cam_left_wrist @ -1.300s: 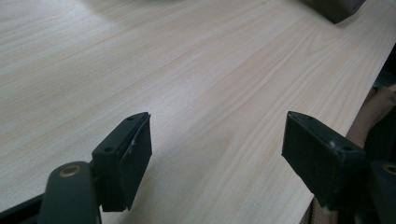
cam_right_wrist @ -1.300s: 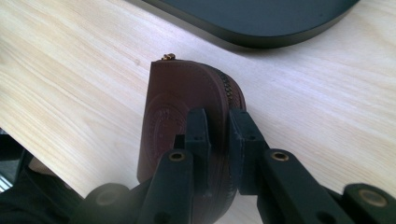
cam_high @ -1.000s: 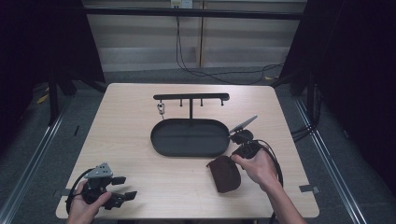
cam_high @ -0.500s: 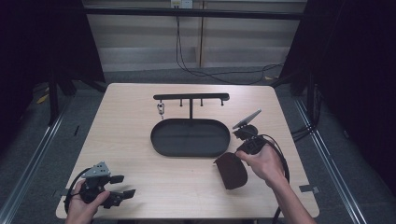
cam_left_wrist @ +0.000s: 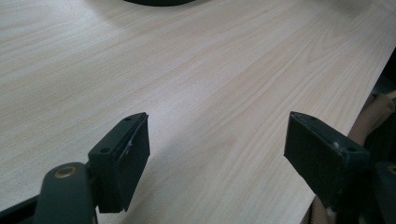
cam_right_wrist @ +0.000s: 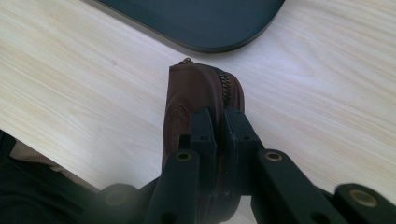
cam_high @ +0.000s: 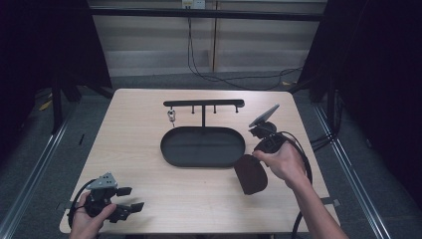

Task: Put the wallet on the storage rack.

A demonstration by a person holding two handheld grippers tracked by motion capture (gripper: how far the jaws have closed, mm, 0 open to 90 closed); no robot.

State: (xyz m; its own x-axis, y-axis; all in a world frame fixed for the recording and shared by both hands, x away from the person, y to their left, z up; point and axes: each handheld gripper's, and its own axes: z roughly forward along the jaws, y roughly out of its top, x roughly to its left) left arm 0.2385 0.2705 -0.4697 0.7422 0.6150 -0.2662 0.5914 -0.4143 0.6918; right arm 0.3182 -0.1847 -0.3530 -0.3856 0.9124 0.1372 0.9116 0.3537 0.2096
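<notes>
My right tongs [cam_right_wrist: 219, 122] are clamped on a round brown zipped pouch [cam_right_wrist: 198, 100], gripping its edge with the zipper running along one side. In the high view the pouch [cam_high: 250, 174] hangs from those tongs [cam_high: 256, 158] just off the near right end of the black oval tray [cam_high: 203, 146], tilted on edge above the desk [cam_high: 149, 119]. My right hand [cam_high: 281, 160] wraps the handle, to the right of the tray. My left tongs [cam_left_wrist: 217, 156] stand wide apart with nothing between them, over bare wood. In the high view they [cam_high: 129, 199] sit near the desk's front corner, well apart from the tray, to its near left. Behind the tray stands a black rack [cam_high: 204, 104], with a small metal thing hanging from its left end.
</notes>
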